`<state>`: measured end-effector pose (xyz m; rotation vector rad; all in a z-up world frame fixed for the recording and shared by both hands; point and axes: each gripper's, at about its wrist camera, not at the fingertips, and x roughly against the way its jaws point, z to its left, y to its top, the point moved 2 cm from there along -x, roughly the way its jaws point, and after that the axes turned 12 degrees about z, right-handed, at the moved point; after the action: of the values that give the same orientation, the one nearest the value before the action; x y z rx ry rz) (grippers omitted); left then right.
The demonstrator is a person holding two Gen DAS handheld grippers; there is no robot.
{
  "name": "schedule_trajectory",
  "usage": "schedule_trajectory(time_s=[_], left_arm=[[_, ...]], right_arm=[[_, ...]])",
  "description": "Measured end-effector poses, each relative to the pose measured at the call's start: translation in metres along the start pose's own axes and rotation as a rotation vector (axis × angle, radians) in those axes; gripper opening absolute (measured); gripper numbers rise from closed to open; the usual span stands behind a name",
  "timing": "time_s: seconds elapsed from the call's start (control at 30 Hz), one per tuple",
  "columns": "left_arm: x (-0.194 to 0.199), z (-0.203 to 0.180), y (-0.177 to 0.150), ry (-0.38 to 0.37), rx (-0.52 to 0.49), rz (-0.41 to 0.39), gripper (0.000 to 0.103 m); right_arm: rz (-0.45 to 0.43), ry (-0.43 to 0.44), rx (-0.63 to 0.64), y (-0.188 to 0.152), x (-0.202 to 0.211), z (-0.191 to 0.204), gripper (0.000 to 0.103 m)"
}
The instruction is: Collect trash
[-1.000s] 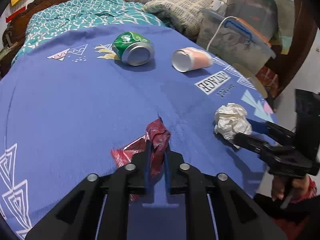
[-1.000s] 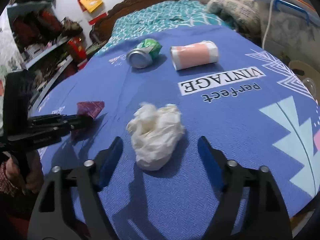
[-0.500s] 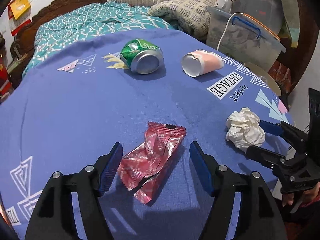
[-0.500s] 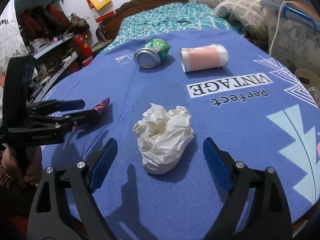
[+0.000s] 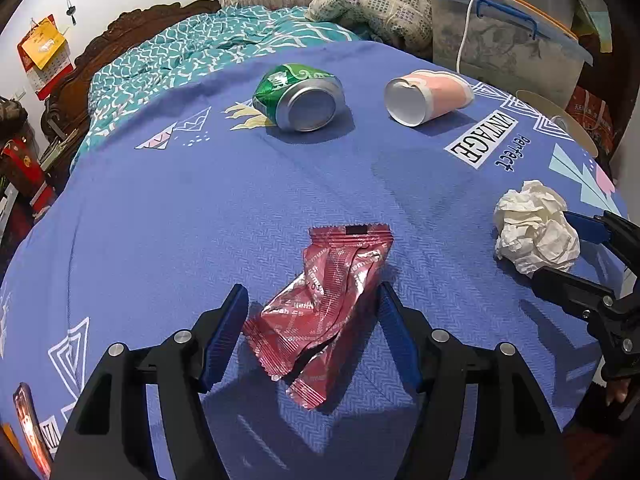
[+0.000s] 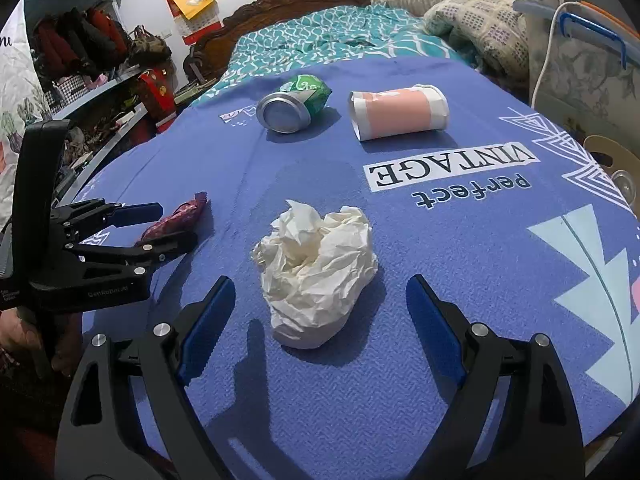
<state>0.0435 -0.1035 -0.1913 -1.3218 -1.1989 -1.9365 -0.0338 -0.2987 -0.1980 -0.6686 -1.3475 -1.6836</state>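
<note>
A crumpled red snack wrapper [image 5: 328, 300] lies on the blue cloth between the open jaws of my left gripper [image 5: 312, 312]. A ball of crumpled white paper [image 6: 316, 268] lies between the open jaws of my right gripper [image 6: 320, 304]. Farther back lie a dented green can [image 5: 300, 96] and a tipped pink-and-white paper cup [image 5: 424, 96]. In the right wrist view the left gripper [image 6: 172, 224] straddles the wrapper [image 6: 176, 216]. In the left wrist view the right gripper [image 5: 560, 244] flanks the paper ball [image 5: 532, 228].
The blue printed cloth [image 5: 160, 216] covers a rounded table. Behind it are a bed with a teal cover [image 5: 192, 52], a folded blanket [image 5: 380, 0] and a clear storage bin [image 5: 504, 44]. Cluttered shelves [image 6: 80, 64] stand at the left.
My left gripper was shut on the wrapper one second ago; it has opened and the wrapper lies flat between its jaws. Both grippers have drawn back slightly from the table.
</note>
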Motion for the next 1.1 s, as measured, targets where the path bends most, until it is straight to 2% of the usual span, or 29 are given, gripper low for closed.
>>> schedule_trajectory(time_s=[0.33, 0.47, 0.5, 0.53, 0.6, 0.67, 0.8, 0.97, 1.1], left_arm=[[0.001, 0.001, -0.005, -0.036, 0.024, 0.005, 0.062], [0.000, 0.005, -0.007, -0.059, 0.042, 0.009, 0.060], [0.000, 0.006, -0.007, -0.064, 0.044, 0.008, 0.059], [0.000, 0.006, -0.008, -0.063, 0.044, 0.006, 0.054], [0.002, 0.004, -0.008, -0.060, 0.035, -0.002, 0.045], [0.002, 0.002, -0.007, -0.058, 0.024, -0.005, 0.032], [0.006, -0.006, 0.002, -0.072, -0.008, -0.008, 0.012], [0.009, -0.035, 0.034, -0.138, -0.082, -0.014, 0.009], [0.011, -0.076, 0.078, -0.257, -0.155, -0.009, 0.008]], right_arm=[[-0.010, 0.000, 0.004, 0.001, 0.005, 0.007, 0.086], [-0.006, -0.005, 0.019, 0.000, 0.004, 0.012, 0.080], [-0.002, -0.006, 0.021, 0.000, 0.003, 0.013, 0.076], [0.001, -0.008, 0.023, -0.001, 0.001, 0.013, 0.072], [0.006, -0.014, 0.026, -0.002, -0.002, 0.014, 0.047], [0.007, -0.010, 0.034, -0.002, -0.004, 0.013, 0.045], [-0.043, -0.015, 0.024, 0.000, 0.008, 0.006, 0.043], [-0.102, -0.009, -0.084, 0.012, 0.031, -0.041, 0.043], [-0.160, -0.037, -0.199, 0.013, 0.054, -0.102, 0.043]])
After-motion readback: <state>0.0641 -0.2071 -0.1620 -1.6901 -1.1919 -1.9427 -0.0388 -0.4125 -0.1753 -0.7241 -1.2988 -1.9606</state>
